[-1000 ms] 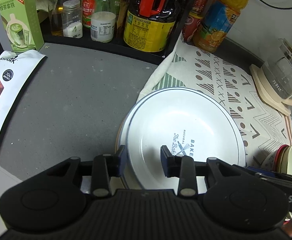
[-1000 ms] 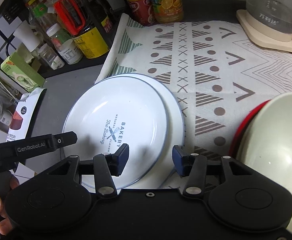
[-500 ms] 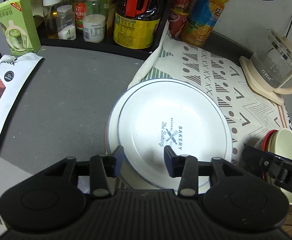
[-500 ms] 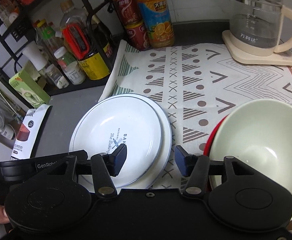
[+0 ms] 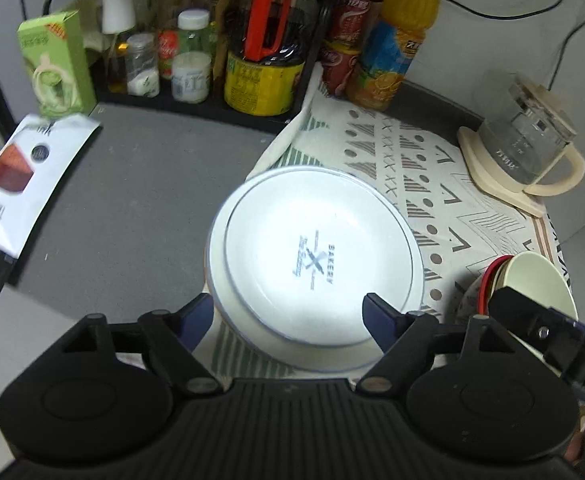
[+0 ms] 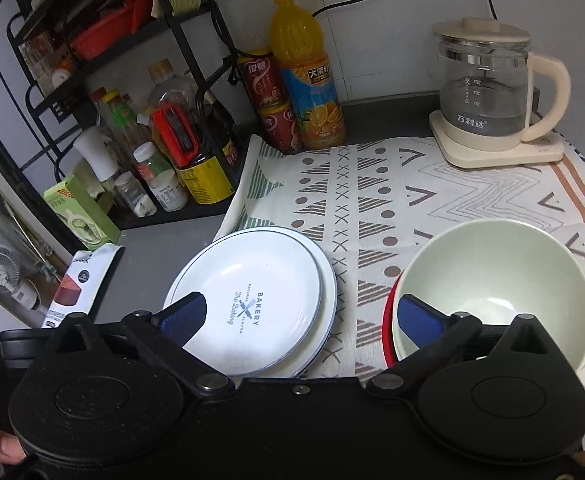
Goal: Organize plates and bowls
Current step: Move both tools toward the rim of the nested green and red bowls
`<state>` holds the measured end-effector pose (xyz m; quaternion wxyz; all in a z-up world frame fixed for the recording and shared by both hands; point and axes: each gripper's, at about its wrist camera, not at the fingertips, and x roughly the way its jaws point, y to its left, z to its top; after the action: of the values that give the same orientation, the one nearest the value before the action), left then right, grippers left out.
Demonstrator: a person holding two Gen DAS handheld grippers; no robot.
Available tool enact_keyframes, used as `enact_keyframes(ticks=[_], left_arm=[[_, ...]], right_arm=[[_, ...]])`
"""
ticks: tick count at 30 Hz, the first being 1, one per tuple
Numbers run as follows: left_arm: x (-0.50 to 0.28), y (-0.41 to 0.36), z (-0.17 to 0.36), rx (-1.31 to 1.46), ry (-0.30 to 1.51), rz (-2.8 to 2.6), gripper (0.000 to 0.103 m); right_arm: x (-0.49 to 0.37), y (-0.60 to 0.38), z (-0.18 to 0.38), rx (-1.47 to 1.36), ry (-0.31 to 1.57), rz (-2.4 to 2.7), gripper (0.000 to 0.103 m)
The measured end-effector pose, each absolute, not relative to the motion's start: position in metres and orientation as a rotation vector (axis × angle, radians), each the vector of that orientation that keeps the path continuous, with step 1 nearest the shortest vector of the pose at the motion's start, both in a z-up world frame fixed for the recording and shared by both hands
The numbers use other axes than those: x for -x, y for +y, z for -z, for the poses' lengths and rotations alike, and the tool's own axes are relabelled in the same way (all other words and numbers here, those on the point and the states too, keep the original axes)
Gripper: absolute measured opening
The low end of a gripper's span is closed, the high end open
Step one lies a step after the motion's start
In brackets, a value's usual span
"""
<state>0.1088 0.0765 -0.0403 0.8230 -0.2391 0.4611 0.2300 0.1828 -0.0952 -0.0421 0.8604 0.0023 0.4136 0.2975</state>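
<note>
A white plate printed "BAKERY" (image 5: 316, 256) lies stacked on a larger white plate (image 5: 372, 354) at the cloth's left edge; the stack also shows in the right wrist view (image 6: 248, 296). A pale green bowl (image 6: 496, 284) sits nested in a red bowl (image 6: 388, 320) to the right; it also shows in the left wrist view (image 5: 540, 280). My left gripper (image 5: 288, 316) is open and empty, raised above the near rim of the plates. My right gripper (image 6: 298, 316) is open and empty, raised between the plates and the bowls.
A patterned cloth (image 6: 412, 200) covers the right counter. A glass kettle (image 6: 488, 92) stands at the back right. An orange juice bottle (image 6: 308, 76), red cans (image 6: 264, 80) and a rack of condiment bottles (image 5: 212, 60) line the back. A snack packet (image 5: 16, 176) lies left.
Both grippers have pulled back and risen away from the plates, and both have opened wider. The plates and bowls have not moved.
</note>
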Motion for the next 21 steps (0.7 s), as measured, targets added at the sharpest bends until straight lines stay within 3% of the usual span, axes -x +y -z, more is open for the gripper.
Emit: enact_keyframes(ticks=[21], left_arm=[[-0.155, 0.006, 0.03, 0.43, 1.083, -0.391, 0.082]], right_arm=[[-0.189, -0.189, 0.046, -0.14, 0.837, -0.389, 0.103]])
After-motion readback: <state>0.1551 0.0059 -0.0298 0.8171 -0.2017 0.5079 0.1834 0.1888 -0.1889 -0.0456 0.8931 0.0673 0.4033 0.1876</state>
